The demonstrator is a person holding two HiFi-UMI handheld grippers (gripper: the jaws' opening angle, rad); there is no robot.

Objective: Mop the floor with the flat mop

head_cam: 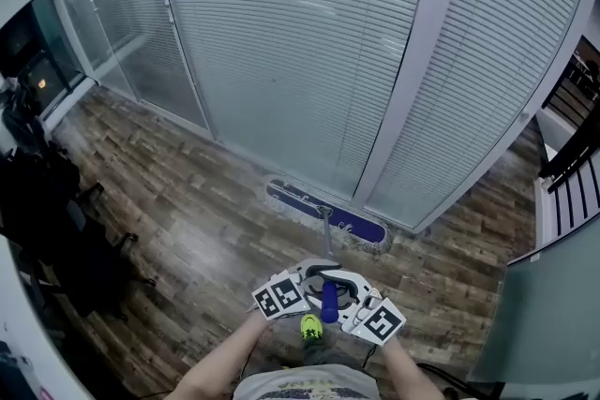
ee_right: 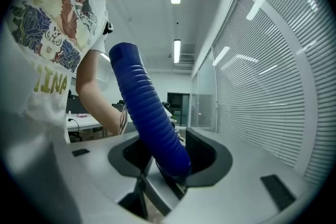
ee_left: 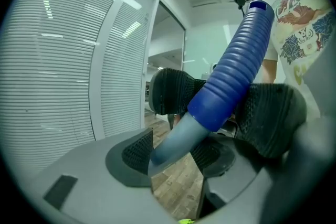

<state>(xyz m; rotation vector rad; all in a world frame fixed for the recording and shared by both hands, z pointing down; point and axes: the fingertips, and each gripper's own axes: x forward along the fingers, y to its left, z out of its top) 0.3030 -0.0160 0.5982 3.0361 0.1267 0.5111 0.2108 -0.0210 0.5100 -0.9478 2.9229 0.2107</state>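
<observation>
quick count: one flat mop (head_cam: pixel 302 202), two grippers. mop head (head_cam: pixel 361 227) down on wood floor (head_cam: pixel 187 201), just beside foot of glass wall with blinds (head_cam: pixel 300 42); handle (head_cam: pixel 325 234) slants back up toward person. both forearms (head_cam: pixel 220 362) come in from bottom of head view, grippers side by side, facing across handle. left gripper (ee_left: pixel 173 152) jaws clamped on grey shaft (ee_left: pixel 178 136) just under blue ribbed grip (ee_left: pixel 236 60); right gripper (ee_right: pixel 168 155) jaws clamped on low end of that grip
</observation>
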